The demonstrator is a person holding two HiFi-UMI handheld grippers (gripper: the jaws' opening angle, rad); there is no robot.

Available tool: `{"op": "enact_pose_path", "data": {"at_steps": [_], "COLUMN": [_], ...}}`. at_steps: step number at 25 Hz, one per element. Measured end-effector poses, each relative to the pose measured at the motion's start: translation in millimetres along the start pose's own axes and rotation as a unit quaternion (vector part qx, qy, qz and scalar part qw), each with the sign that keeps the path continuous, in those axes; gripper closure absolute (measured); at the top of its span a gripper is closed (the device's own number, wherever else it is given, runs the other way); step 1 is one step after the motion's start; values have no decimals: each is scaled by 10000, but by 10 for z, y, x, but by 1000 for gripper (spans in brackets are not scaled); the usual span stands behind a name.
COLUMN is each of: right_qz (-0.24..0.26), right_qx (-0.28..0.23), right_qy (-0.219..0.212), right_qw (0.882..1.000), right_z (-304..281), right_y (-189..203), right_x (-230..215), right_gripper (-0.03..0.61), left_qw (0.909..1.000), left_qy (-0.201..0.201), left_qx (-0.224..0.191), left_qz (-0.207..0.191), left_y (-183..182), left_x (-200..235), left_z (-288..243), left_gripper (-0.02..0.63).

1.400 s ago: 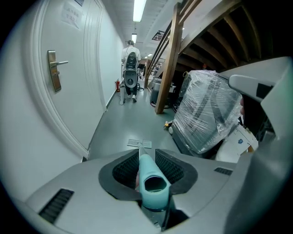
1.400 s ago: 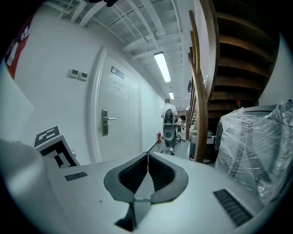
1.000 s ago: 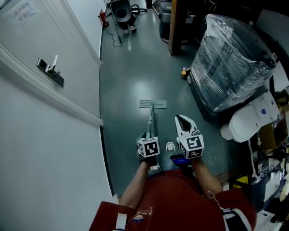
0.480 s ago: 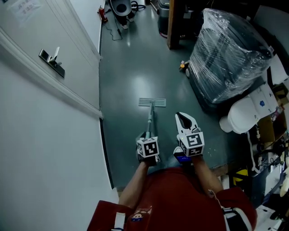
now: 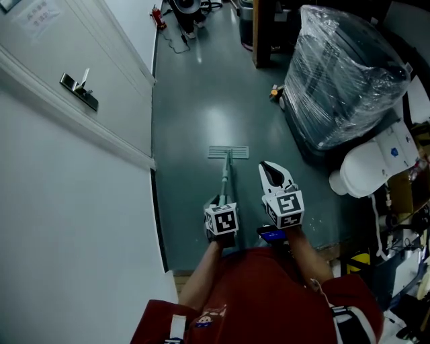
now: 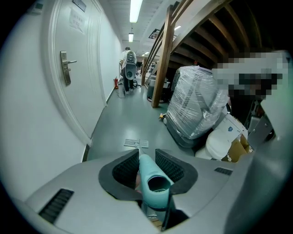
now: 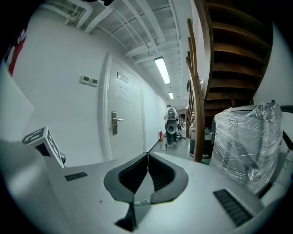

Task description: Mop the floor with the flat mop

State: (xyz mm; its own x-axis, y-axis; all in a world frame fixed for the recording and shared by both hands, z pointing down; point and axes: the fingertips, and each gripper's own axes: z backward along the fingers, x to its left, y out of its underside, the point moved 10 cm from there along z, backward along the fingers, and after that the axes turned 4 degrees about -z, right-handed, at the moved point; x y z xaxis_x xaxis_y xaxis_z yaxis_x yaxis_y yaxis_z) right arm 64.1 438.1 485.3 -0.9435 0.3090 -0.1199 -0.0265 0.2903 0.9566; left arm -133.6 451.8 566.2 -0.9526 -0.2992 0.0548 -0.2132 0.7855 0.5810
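Observation:
The flat mop has a pale teal handle [image 5: 226, 176] that runs down to a grey flat head [image 5: 228, 153] lying on the dark green floor [image 5: 195, 101] ahead of me. My left gripper [image 5: 216, 203] is shut on the handle's upper end; in the left gripper view the teal tube [image 6: 151, 176] sits squeezed between the jaws, with the mop head [image 6: 136, 143] beyond. My right gripper [image 5: 272, 176] hangs just right of the handle, apart from it. In the right gripper view its fingertips [image 7: 147, 156] meet with nothing between them.
A white wall with a door and its lever handle [image 5: 79, 89] runs along the left. A plastic-wrapped bulky load [image 5: 342, 80] and a white rounded object [image 5: 373, 171] crowd the right. A wooden post [image 5: 260, 33] and a machine [image 5: 186, 8] stand at the far end of the corridor.
The view has shifted slightly; the mop head stays at about the same distance ahead. Both grippers keep their places and their grip.

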Motion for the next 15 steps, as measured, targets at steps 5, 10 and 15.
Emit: {"op": "enact_pose_path", "data": {"at_steps": [5, 10, 15], "right_qz": [76, 76, 120], "right_qx": [13, -32, -4], "right_qy": [-128, -189, -241], "right_qw": [9999, 9998, 9996], "right_z": [121, 165, 148], "right_y": [21, -18, -29], "right_x": [-114, -170, -141], "right_gripper": [558, 558, 558], "left_qw": [9999, 9998, 9997], "left_qy": [-57, -91, -106], "left_qx": [-48, -98, -95], "left_qz": [77, 149, 184], "left_y": [35, 37, 52], "left_x": [-186, -245, -247], "left_z": [35, 97, 125], "left_gripper": [486, 488, 486]}}
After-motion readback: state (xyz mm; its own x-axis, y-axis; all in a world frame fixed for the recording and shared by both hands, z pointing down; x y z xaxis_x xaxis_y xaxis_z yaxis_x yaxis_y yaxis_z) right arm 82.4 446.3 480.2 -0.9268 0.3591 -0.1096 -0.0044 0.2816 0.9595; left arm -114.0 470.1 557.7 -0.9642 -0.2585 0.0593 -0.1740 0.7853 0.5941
